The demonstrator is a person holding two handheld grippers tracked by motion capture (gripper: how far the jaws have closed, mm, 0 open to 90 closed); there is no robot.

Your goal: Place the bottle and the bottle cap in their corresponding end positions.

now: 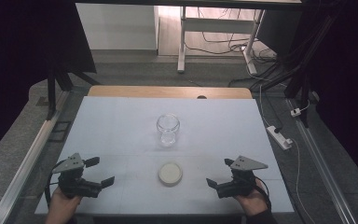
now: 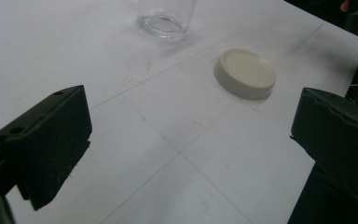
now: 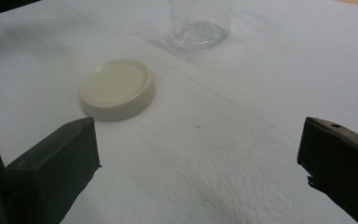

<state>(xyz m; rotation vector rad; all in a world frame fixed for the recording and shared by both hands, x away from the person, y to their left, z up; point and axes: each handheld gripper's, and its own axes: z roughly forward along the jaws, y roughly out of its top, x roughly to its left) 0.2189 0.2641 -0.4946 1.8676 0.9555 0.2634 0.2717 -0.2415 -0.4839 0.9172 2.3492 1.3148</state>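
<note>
Your left gripper (image 1: 100, 171) sits low over the near left corner of the white surface (image 1: 121, 121), held in your left hand (image 1: 63, 203), and its jaws are spread wide with nothing between them. Your right gripper (image 1: 220, 173) mirrors it at the near right corner, held in your right hand (image 1: 251, 203), jaws likewise spread wide and holding nothing. Both grippers point inward toward the middle of the surface.

Between them, near the front edge, lies the cream lid (image 1: 170, 173). It rests flat on the surface, its top facing up, apart from both grippers. In the left gripper view the lid (image 2: 245, 73) lies ahead and toward the right jaw, well clear of both. In the right gripper view the lid (image 3: 118, 88) lies ahead, just beyond the left jaw, not touching it.

The clear glass jar (image 1: 168, 129) stands upright behind the lid, toward the centre of the surface, with its mouth open. A gap of bare surface separates jar and lid. In the left gripper view the jar's base (image 2: 166, 18) shows at the top edge; in the right gripper view the jar (image 3: 199, 23) also stands at the top, beyond the lid.

Cables (image 1: 223, 44) lie on the floor beyond the far edge of the surface.
</note>
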